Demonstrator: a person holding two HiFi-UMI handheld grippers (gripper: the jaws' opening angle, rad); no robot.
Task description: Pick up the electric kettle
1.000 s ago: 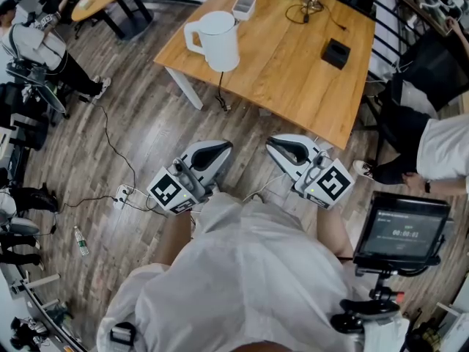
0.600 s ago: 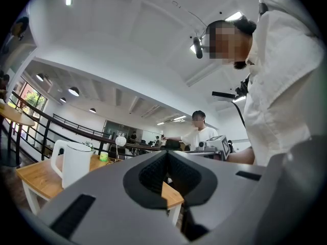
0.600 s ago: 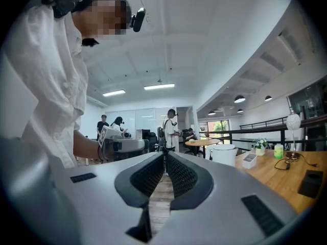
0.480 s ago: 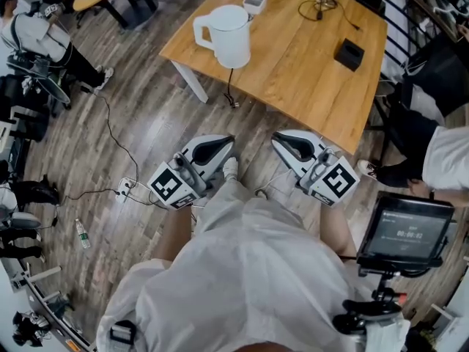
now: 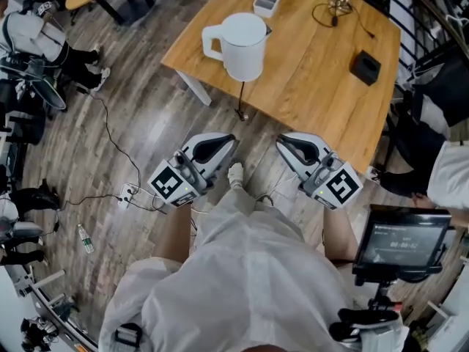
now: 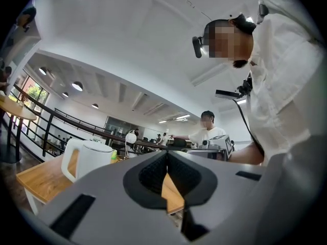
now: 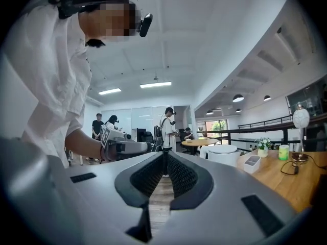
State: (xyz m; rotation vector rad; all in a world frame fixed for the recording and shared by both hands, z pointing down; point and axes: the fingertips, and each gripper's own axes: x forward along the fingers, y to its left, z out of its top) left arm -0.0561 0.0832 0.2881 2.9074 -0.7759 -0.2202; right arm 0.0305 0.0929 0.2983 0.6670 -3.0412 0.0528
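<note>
Kettle (image 5: 243, 44) nearer, cord (image 5: 240, 100) over table edge (image 5: 293, 120)

electric kettle (image 5: 243, 46): plain white, top centre
tabletop (image 5: 308, 94): warm honey wood grain
floor (image 5: 139, 123): grey-brown planks
left gripper (image 5: 223, 141): pale grey, black pads, black-and-white marker cube
right gripper (image 5: 284, 142): same colours
box (image 5: 364, 67): black, upper right

A white electric kettle (image 5: 242, 44) stands upright near the wooden table's (image 5: 308, 86) near left corner, handle pointing left, lid closed.
</note>
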